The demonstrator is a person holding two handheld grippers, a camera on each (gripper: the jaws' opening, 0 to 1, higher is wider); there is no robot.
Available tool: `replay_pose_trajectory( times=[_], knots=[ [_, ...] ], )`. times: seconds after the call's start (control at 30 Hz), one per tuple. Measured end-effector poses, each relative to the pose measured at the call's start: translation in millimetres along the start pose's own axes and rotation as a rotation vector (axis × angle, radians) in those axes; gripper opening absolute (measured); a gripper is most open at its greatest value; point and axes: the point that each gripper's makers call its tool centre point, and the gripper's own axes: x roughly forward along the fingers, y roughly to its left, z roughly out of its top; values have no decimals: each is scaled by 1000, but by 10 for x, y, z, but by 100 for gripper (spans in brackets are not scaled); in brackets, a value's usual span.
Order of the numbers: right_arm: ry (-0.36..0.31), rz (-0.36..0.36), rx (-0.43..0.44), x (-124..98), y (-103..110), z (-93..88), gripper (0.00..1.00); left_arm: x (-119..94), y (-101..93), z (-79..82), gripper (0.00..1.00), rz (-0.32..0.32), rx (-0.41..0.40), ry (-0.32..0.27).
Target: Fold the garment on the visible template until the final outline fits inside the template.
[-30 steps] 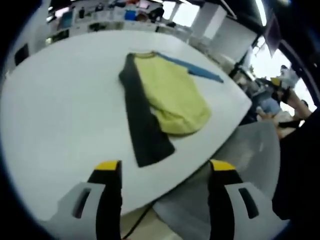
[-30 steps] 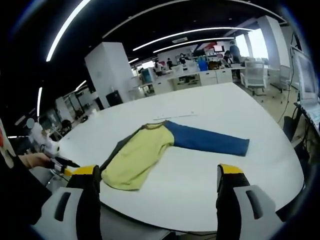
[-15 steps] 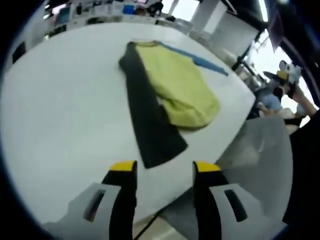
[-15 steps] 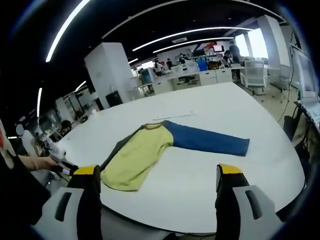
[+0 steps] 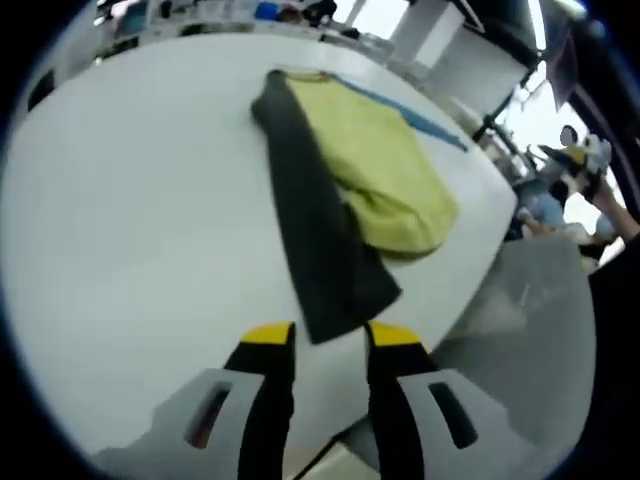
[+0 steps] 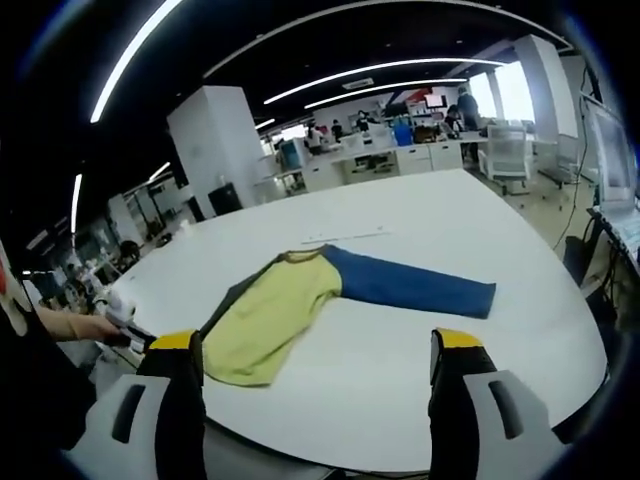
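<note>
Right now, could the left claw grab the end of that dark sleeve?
Probably yes. In the left gripper view, the left claw sits right at the cuff end of the dark sleeve, jaws slightly apart. The sleeve lies flat on the white table with nothing between them.

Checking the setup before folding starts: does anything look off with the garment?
The garment lies unfolded and askew on the table: the blue sleeve stretches straight out, and the dark sleeve's cuff lies near the table edge.

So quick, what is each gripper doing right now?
Left gripper: nearly closed at the cuff of the dark grey sleeve; whether it grips cannot be told.
Right gripper: open, holding nothing.
</note>
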Motion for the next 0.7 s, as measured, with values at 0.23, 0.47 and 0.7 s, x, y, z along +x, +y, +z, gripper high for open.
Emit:
replay_pose_trajectory(
  times=[0.23, 0.47, 0.7],
  knots=[
    [1, -4, -2, 28, -18, 9, 93, 30, 28, -39, 16, 9, -14, 20],
    [7, -4, -6, 52, -13, -2, 92, 76, 62, -25, 9, 26, -6, 37],
    [9, -5, -3, 69, -17, -3, 92, 94, 94, -35, 4, 40, -9, 47]
  ],
)
